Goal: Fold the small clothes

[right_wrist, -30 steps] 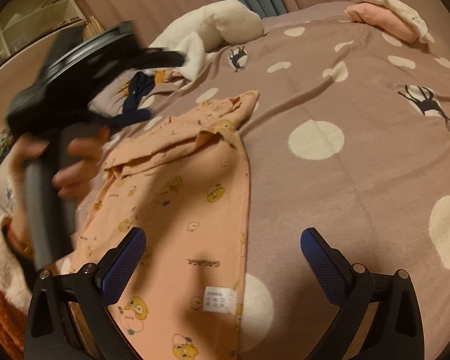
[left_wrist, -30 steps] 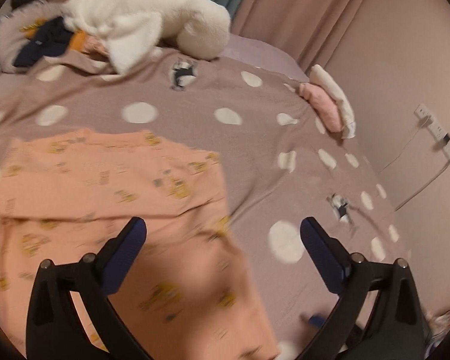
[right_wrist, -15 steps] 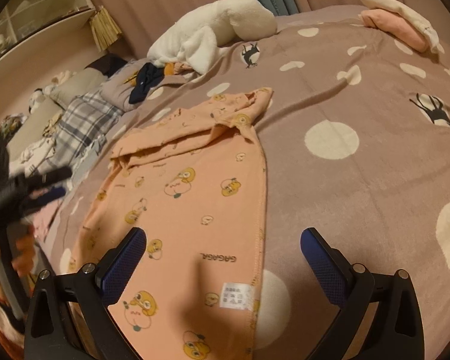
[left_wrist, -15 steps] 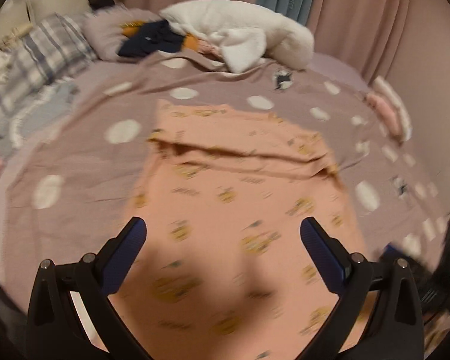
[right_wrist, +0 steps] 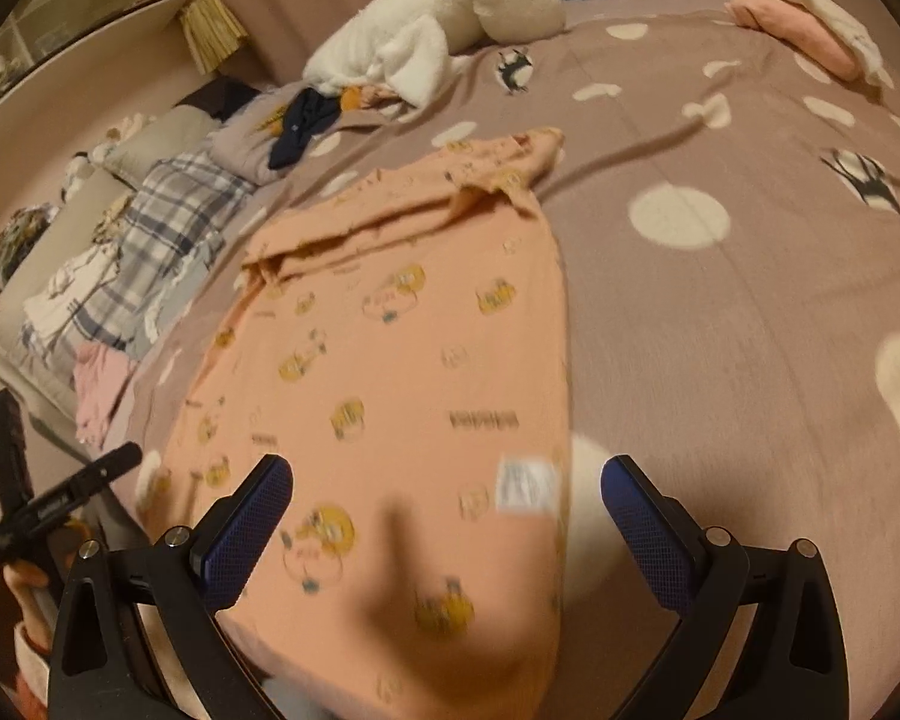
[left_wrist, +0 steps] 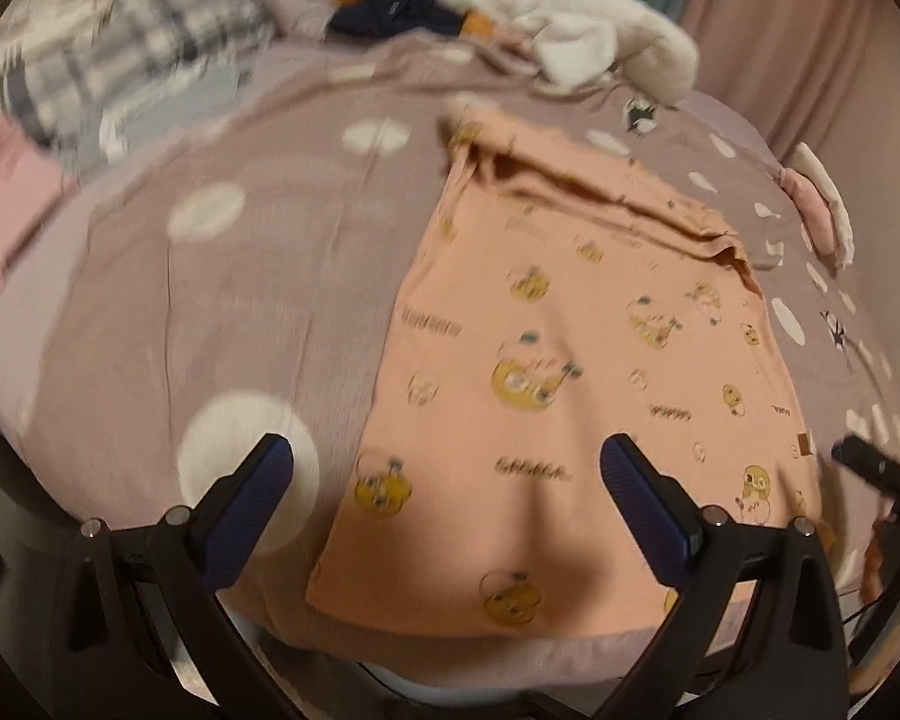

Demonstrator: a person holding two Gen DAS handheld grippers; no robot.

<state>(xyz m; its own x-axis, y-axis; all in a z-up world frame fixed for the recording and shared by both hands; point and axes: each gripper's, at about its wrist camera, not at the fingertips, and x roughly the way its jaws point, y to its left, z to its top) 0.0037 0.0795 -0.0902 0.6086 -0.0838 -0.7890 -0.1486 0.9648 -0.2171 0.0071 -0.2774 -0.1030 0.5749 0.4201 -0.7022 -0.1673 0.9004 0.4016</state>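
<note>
Two identical tools are seen. The left gripper (left_wrist: 447,480) is built from matte black plastic arms, each tipped with a dark blue finger pad (left_wrist: 246,513) of fine cross-hatched texture. Round silver screws (left_wrist: 178,516) are set at the arm joints. The right gripper (right_wrist: 447,498) is made the same way: black angular arms, textured blue pads (right_wrist: 645,531) and silver screws (right_wrist: 717,535). At the lower left of the right wrist view, a white fleecy cuff (right_wrist: 30,654) over an orange-red sleeve (right_wrist: 27,697) is worn.
</note>
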